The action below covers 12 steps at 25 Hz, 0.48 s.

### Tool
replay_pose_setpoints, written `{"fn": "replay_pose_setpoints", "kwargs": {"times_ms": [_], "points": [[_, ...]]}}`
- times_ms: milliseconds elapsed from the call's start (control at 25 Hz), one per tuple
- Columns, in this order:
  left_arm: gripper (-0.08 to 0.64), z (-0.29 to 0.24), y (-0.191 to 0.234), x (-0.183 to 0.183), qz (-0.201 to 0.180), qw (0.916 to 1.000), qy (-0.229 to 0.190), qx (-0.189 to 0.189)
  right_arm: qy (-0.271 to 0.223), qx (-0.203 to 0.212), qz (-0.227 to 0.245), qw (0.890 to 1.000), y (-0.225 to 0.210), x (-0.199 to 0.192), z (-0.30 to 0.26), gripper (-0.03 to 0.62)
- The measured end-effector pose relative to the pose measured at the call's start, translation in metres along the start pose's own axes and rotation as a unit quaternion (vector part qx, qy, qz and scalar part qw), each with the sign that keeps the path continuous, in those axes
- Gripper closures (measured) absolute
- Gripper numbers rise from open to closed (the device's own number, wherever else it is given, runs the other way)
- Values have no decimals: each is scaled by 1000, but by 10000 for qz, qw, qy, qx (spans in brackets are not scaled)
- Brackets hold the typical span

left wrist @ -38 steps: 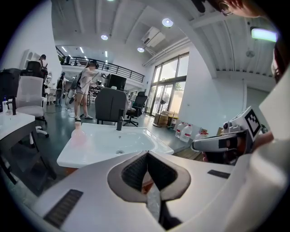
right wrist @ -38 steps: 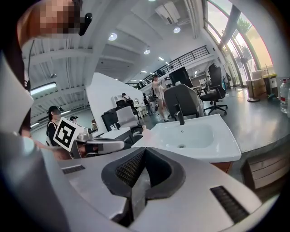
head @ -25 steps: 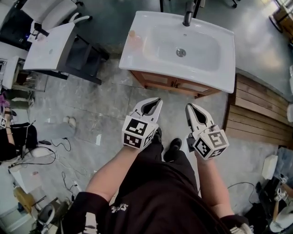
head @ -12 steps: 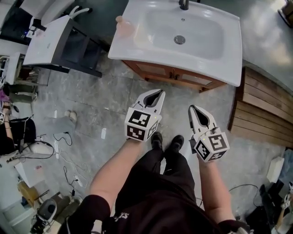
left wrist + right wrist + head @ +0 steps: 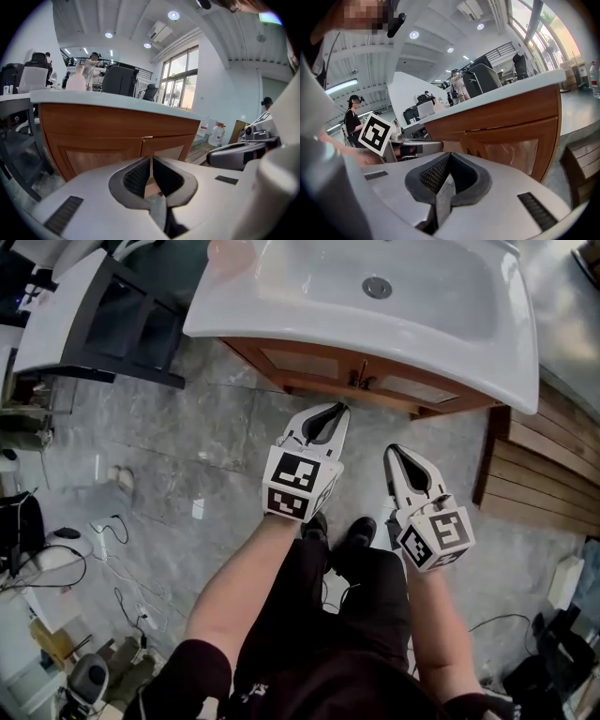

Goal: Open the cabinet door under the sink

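Under the white sink (image 5: 469, 352), head view: wooden cabinet (image 5: 323, 360) with two panelled doors (image 5: 302, 362), both shut flush, small handles (image 5: 362, 381) side by side at the middle seam. Drain (image 5: 377, 287) sits mid-basin above; a pale pinkish item (image 5: 230, 253) on the sink's left corner, too blurred to name. Person stands facing the cabinet on grey stone floor (image 5: 211, 451), dark shoes (image 5: 353, 533) well short of it. Left gripper (image 5: 332, 412) held out in front, tips aimed at the cabinet near the seam, clear of the wood; jaws clenched together, nothing between them. Right gripper (image 5: 395, 456) just beside it, a little further back from the cabinet, aimed the same way; jaws likewise pressed tight, empty. Neither touches a door or a handle. Left gripper view: ribbed left pads (image 5: 137, 177) meet at the tips, cabinet front fills the middle ground, door seam standing just above the closed tips, sink rim running across the top of the wood. Right gripper view: right pads (image 5: 433, 174) closed to a point, cabinet front off to the right with one door panel showing, the left gripper's marker cube (image 5: 376, 132) at the left edge. Surroundings, head view: wooden boards (image 5: 544, 474) on the floor right of the cabinet, loose cables (image 5: 112, 549) lower left, a second white basin (image 5: 52, 320) on a dark stand (image 5: 141, 324) upper left, well apart from the sink
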State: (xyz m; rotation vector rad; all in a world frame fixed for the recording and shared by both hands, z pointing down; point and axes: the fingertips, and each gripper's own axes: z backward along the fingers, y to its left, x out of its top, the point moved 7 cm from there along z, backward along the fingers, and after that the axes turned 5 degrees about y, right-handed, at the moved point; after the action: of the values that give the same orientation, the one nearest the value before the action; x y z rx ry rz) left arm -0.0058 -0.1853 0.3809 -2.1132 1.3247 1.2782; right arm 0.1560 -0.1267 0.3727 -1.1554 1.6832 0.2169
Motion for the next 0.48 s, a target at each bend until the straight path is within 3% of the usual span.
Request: {"fn": "replay_pose_setpoints", "kwargs": {"times_ms": [80, 240, 480], "points": [[536, -16, 7, -16, 1, 10000, 8, 36, -7, 47, 42, 10000, -4, -14, -12, 577], [427, -47, 20, -39, 59, 9999, 58, 125, 10, 56, 65, 10000, -16, -42, -30, 577], [411, -97, 35, -64, -90, 9998, 3, 177, -146, -111, 202, 9996, -48, -62, -50, 577]]}}
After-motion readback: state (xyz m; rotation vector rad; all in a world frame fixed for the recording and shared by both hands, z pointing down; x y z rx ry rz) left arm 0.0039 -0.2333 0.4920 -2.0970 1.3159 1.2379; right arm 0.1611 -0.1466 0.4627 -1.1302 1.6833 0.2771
